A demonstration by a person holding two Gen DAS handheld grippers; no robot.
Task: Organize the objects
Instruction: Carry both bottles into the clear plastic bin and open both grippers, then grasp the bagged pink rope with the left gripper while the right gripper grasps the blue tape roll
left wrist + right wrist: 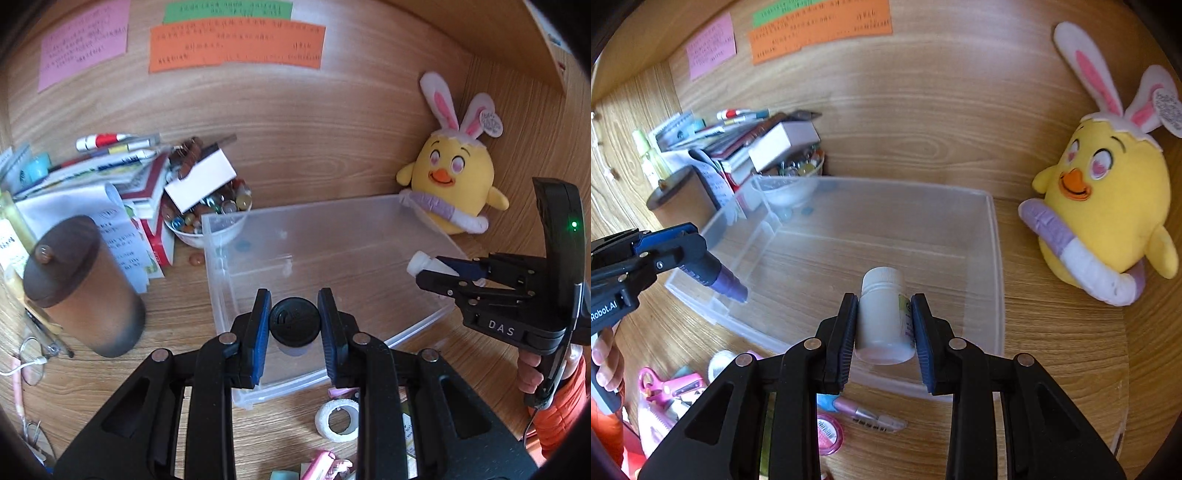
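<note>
A clear plastic bin (pixel 369 218) (pixel 995 258) stands on the wooden desk. My left gripper (pixel 294 325) is shut on a small purple bottle with a black cap (pixel 294 321) and holds it over the bin's near edge; the bottle also shows in the right wrist view (pixel 729 284), tilted toward the bin. My right gripper (pixel 884 317) is shut on a white pill bottle (pixel 884 314) above the bin's near side. In the left wrist view the right gripper (pixel 437 269) comes in from the right with the white bottle (pixel 428 264).
A yellow chick plush (pixel 454 181) (pixel 1108 206) sits right of the bin. A brown cylinder (pixel 83 284), stacked books and papers (pixel 110 184) and a bowl of marbles (pixel 207 214) stand left. White tape roll (pixel 338 421), pink items (pixel 672 387) and a pink tin (pixel 827 434) lie in front.
</note>
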